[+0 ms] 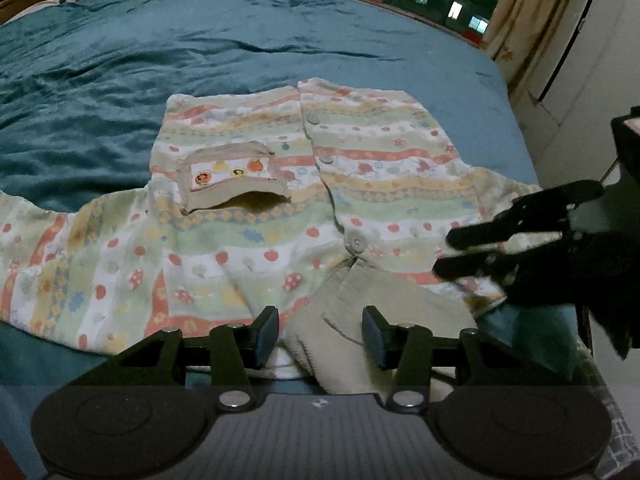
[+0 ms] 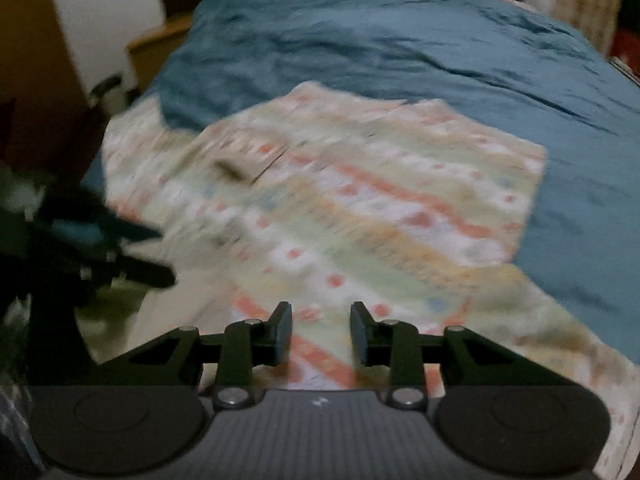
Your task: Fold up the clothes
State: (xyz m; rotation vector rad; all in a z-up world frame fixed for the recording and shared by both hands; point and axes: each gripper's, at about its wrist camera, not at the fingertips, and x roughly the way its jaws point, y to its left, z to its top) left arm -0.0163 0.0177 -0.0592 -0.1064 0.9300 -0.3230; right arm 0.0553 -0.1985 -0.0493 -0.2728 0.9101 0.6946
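Left wrist view: my left gripper [image 1: 320,336] stands wide open with nothing in it, its pads either side of the beige collar [image 1: 384,312] at the near edge of the bed [image 1: 200,40]. My right gripper [image 2: 320,336] is also parted and empty, hovering over the cloth; that view is blurred, so finer detail there I cannot tell.

The patterned shirt [image 1: 256,216] lies spread flat, buttoned front up, chest pocket [image 1: 232,180] showing, one sleeve [image 1: 44,256] stretched toward the bed's left edge and its hem toward the far side. It shows no fold, so I judge the job is at the grasping stage.

Next calls for pinching a single layer at collar and shoulder without bunching.

Plenty of bare blue cover lies beyond the hem; the right edge of the bed is close beside the shirt.
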